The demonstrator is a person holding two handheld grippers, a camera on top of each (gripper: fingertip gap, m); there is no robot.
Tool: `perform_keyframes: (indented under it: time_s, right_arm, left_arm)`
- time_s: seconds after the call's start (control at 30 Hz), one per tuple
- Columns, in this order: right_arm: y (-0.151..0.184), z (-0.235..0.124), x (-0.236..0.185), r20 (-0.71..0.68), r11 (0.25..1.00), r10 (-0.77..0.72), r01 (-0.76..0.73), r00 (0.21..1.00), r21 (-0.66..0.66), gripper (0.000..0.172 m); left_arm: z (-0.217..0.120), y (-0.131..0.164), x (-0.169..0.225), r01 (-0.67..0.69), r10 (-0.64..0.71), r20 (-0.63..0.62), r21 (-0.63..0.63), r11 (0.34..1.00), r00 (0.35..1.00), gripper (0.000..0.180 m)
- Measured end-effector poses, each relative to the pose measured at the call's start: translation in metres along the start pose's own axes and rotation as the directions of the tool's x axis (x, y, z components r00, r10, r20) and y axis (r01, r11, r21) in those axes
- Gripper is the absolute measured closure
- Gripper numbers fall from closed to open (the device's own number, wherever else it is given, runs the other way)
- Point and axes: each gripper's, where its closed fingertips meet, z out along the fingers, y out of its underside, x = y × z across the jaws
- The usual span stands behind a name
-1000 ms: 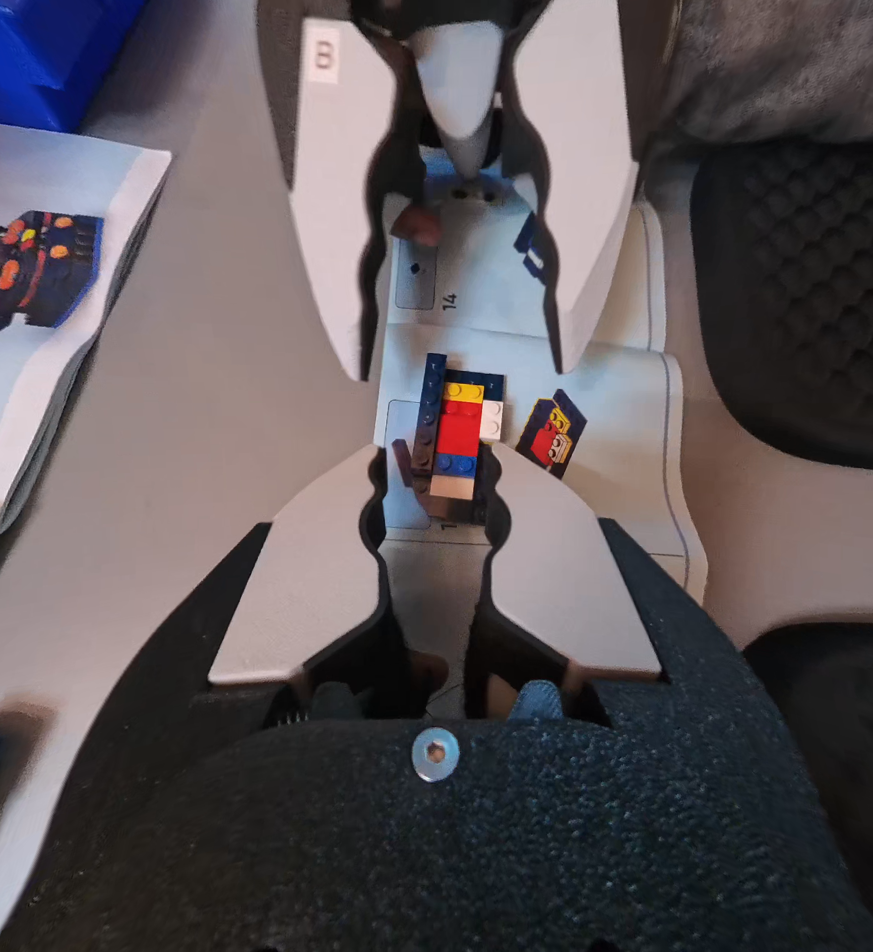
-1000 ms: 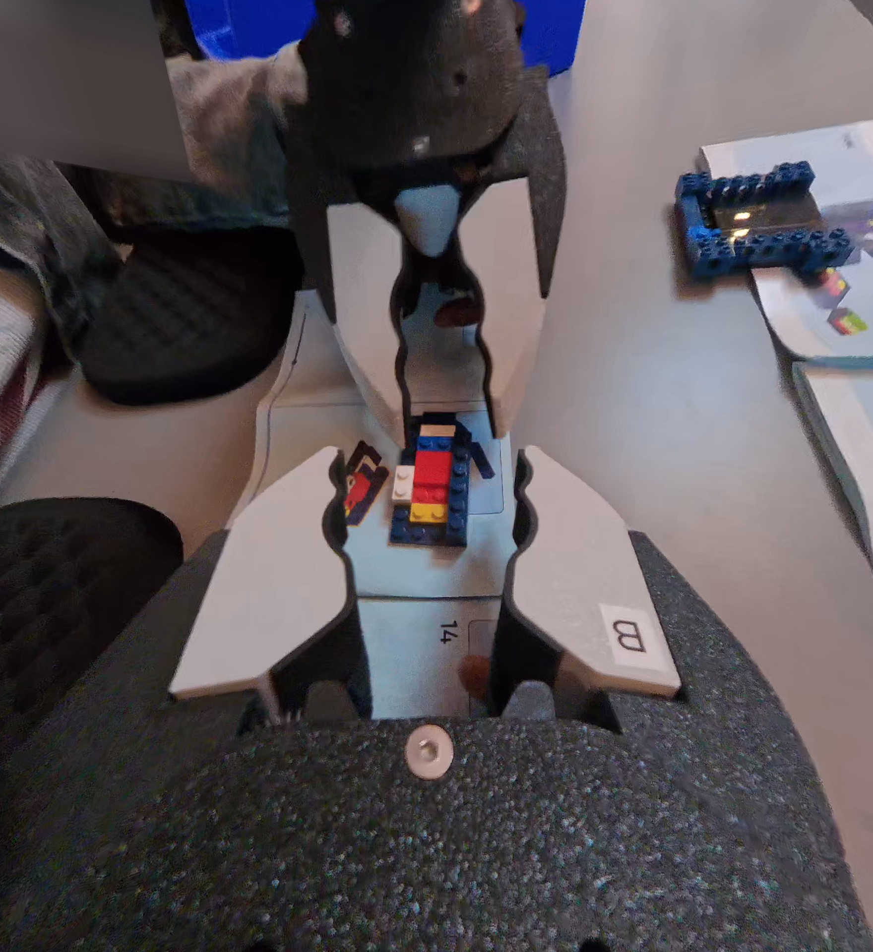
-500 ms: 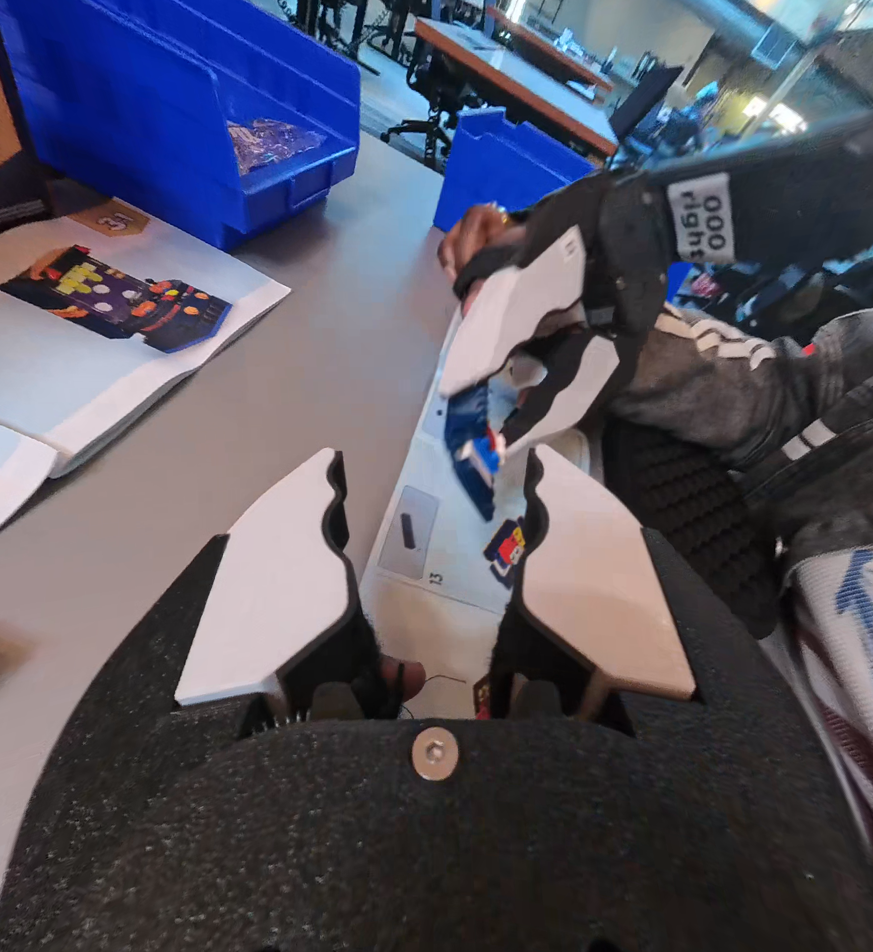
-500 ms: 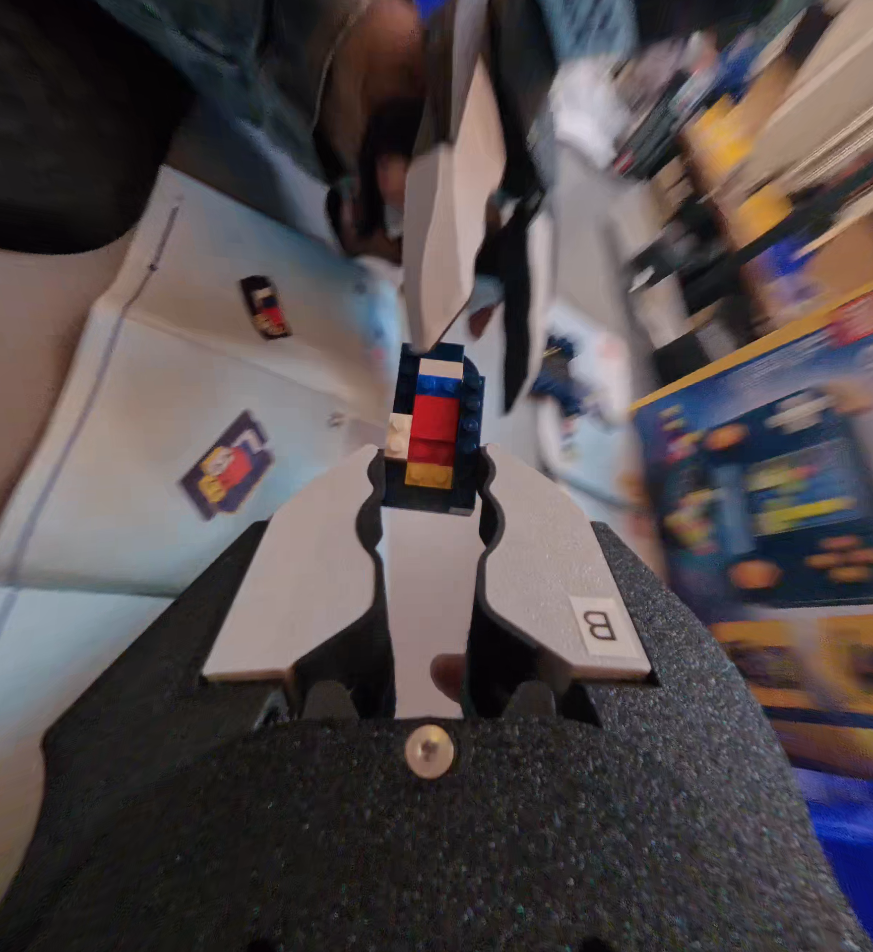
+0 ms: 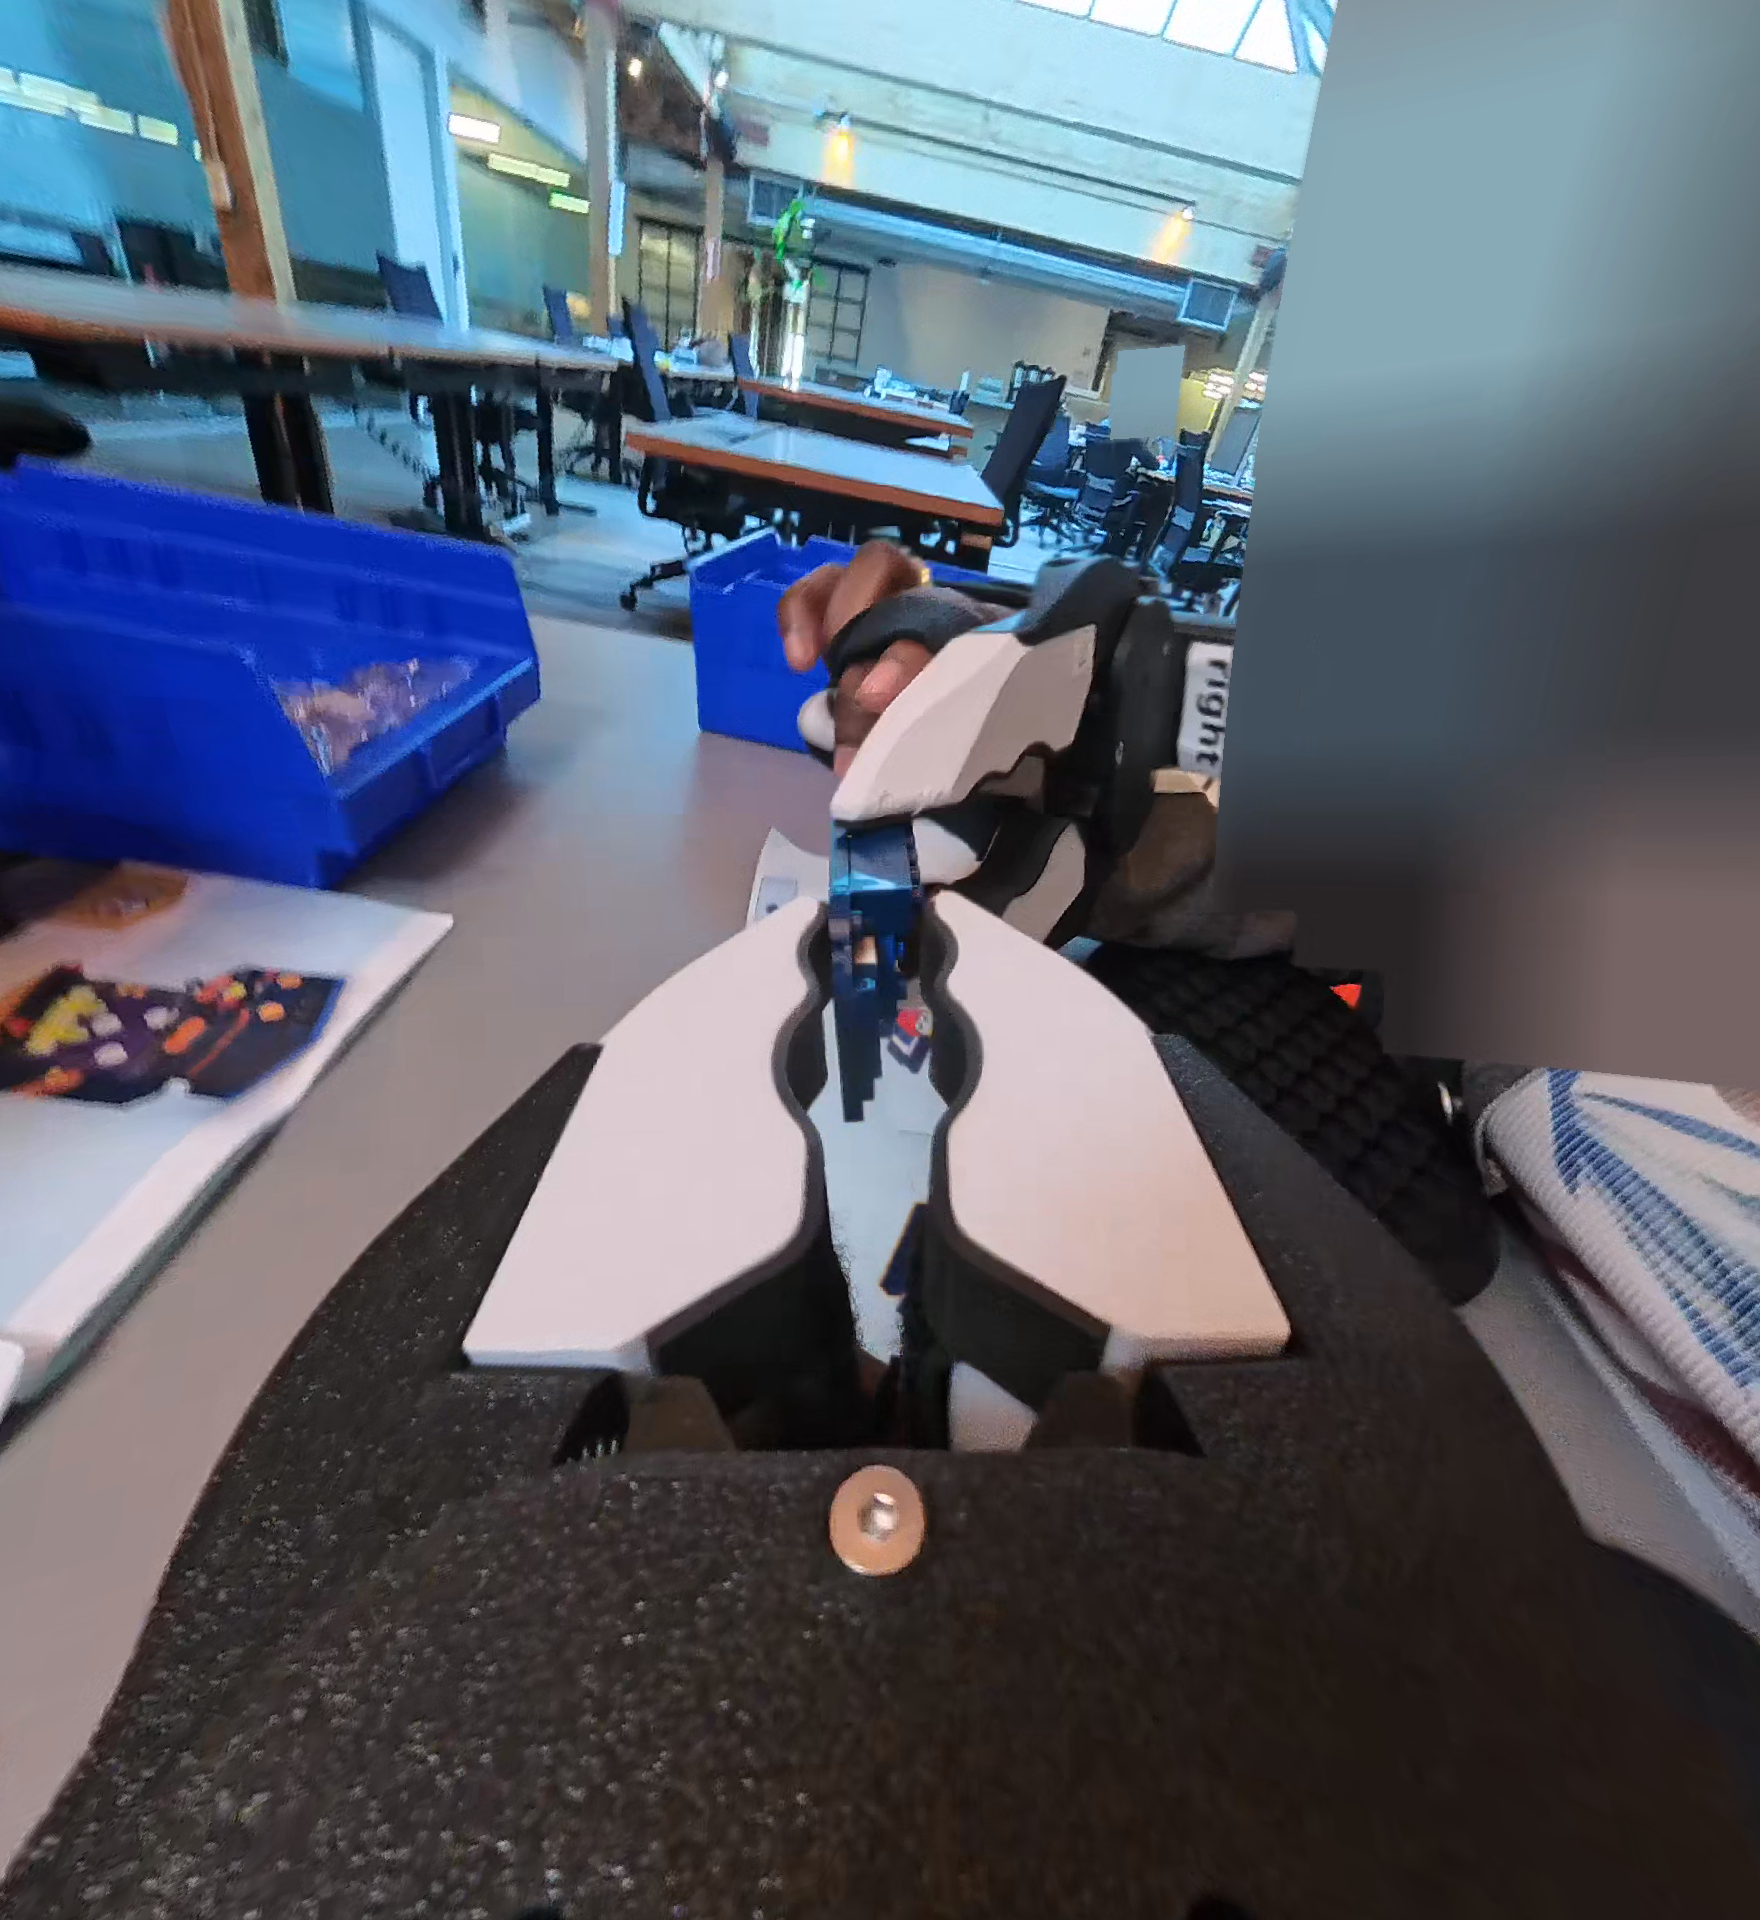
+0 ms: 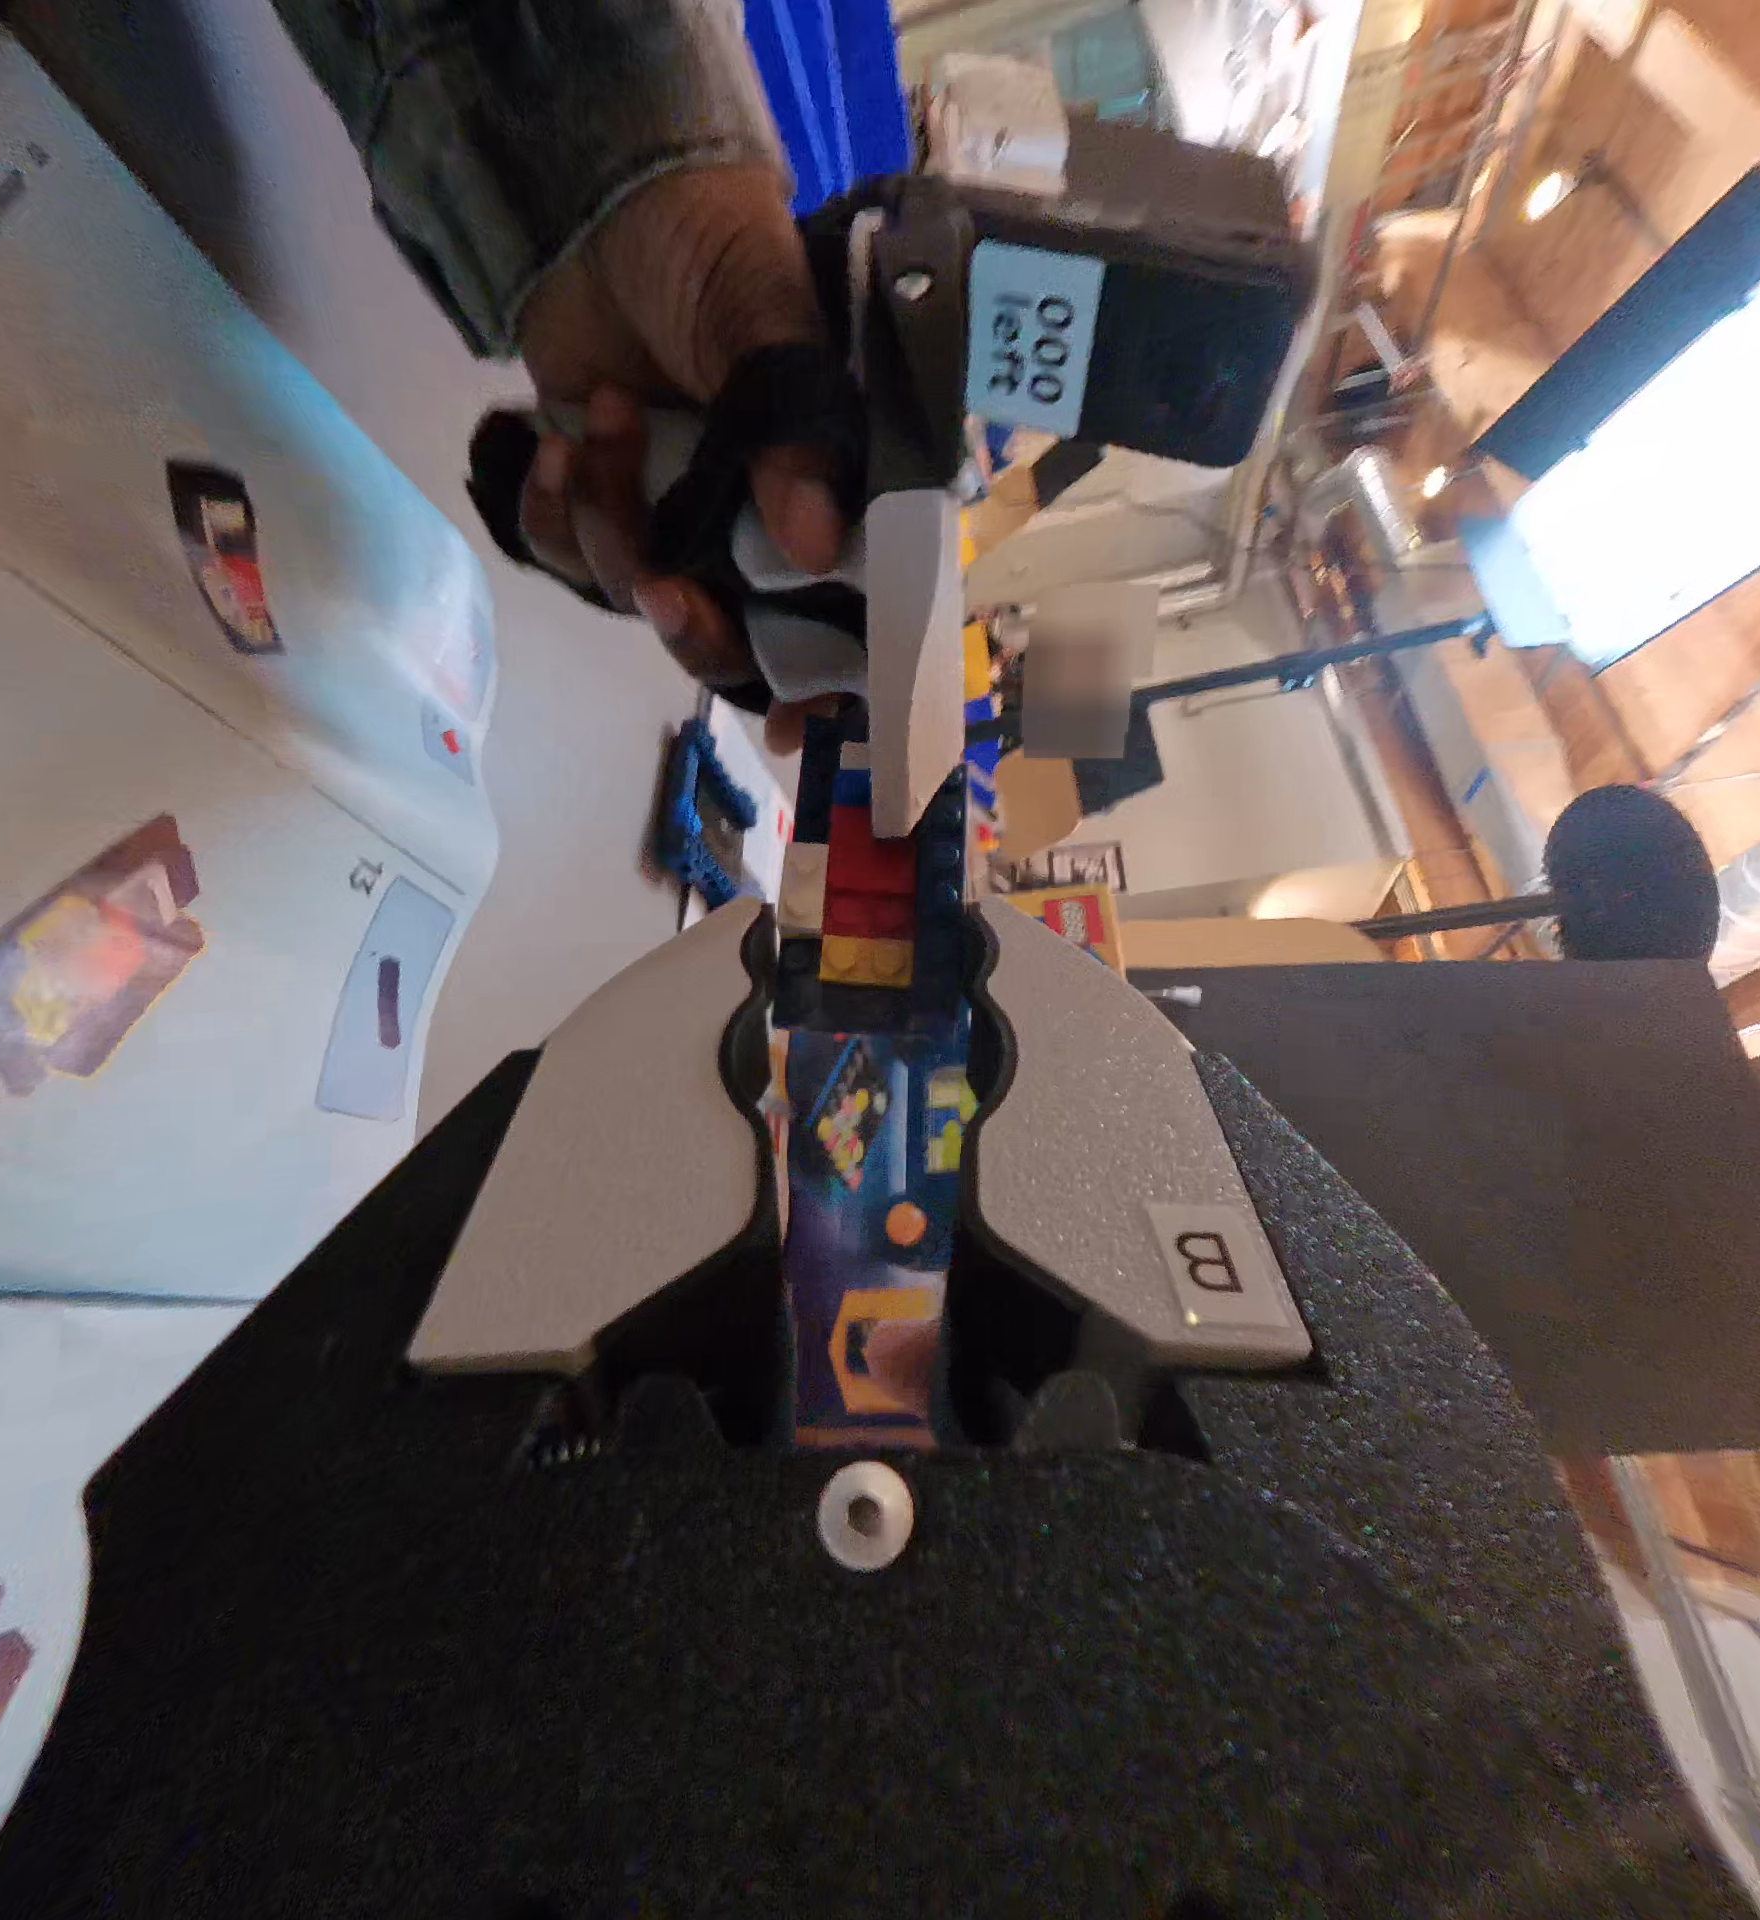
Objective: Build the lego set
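Above the table (image 5: 585,894), both the left gripper (image 5: 871,925) and the right gripper (image 6: 871,935) clamp one small brick assembly (image 6: 871,914) (light, stiff, probably easy to snap apart), best held by its dark-blue edges.

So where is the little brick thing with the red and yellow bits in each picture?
Left wrist view: the brick build shows edge-on, mostly blue, centre frame, clamped in the left gripper jaws.
Right wrist view: the same build faces the camera, red and yellow showing, centre frame, clamped in the right gripper.
Shared landmark: the open instruction booklet lying on the grey table.
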Motion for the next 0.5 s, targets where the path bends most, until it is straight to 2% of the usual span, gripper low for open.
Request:
perform_keyframes:
  time_s: [0.07, 0.1, 0.13, 0.2, 0.23, 0.27, 0.3, 0.33, 0.4, 0.43, 0.5]
  right_arm:
    - [-0.009, -0.007, 0.009, 0.012, 0.974, 0.191, -0.191, 0.982, 0.124, 0.133]
    - [-0.011, -0.01, 0.015, 0.06, 0.92, 0.34, -0.345, 0.939, 0.187, 0.128]
    - [-0.013, -0.014, 0.02, 0.133, 0.824, 0.493, -0.511, 0.86, 0.245, 0.124]
    - [-0.018, -0.021, 0.036, 0.301, 0.524, 0.727, -0.782, 0.617, 0.336, 0.123]
    - [-0.019, -0.024, 0.043, 0.377, 0.376, 0.781, -0.857, 0.498, 0.352, 0.127]
    - [-0.021, -0.027, 0.048, 0.433, 0.272, 0.799, -0.894, 0.416, 0.357, 0.13]
    - [-0.022, -0.028, 0.05, 0.457, 0.226, 0.802, -0.904, 0.384, 0.362, 0.133]
    - [-0.024, -0.028, 0.048, 0.461, 0.236, 0.794, -0.901, 0.395, 0.365, 0.139]
    - [-0.028, -0.024, 0.039, 0.439, 0.342, 0.763, -0.872, 0.475, 0.349, 0.147]
    - [-0.03, -0.022, 0.034, 0.428, 0.392, 0.745, -0.855, 0.511, 0.339, 0.147]
    - [-0.033, -0.02, 0.029, 0.419, 0.437, 0.723, -0.833, 0.55, 0.338, 0.147]
  left_arm:
    - [-0.003, -0.006, 0.002, -0.104, 0.103, 0.016, 0.032, 0.994, 0.995, 0.166]
    - [-0.006, -0.01, 0.004, -0.156, 0.155, 0.022, 0.055, 0.986, 0.988, 0.166]
    - [-0.007, -0.014, 0.006, -0.199, 0.197, 0.028, 0.082, 0.977, 0.98, 0.166]
    - [-0.01, -0.02, 0.013, -0.27, 0.269, 0.023, 0.123, 0.955, 0.963, 0.166]
    - [-0.01, -0.022, 0.016, -0.298, 0.298, 0.022, 0.137, 0.945, 0.954, 0.166]
    - [-0.01, -0.023, 0.019, -0.32, 0.321, 0.017, 0.146, 0.936, 0.947, 0.166]
    - [-0.01, -0.023, 0.022, -0.336, 0.339, 0.008, 0.149, 0.93, 0.941, 0.166]
    - [-0.009, -0.023, 0.024, -0.348, 0.352, 0.002, 0.148, 0.926, 0.936, 0.166]
    - [-0.009, -0.022, 0.025, -0.36, 0.365, -0.002, 0.148, 0.921, 0.931, 0.166]
    - [-0.008, -0.022, 0.026, -0.361, 0.366, -0.007, 0.147, 0.921, 0.931, 0.166]
    - [-0.008, -0.02, 0.027, -0.359, 0.366, -0.023, 0.144, 0.922, 0.93, 0.166]
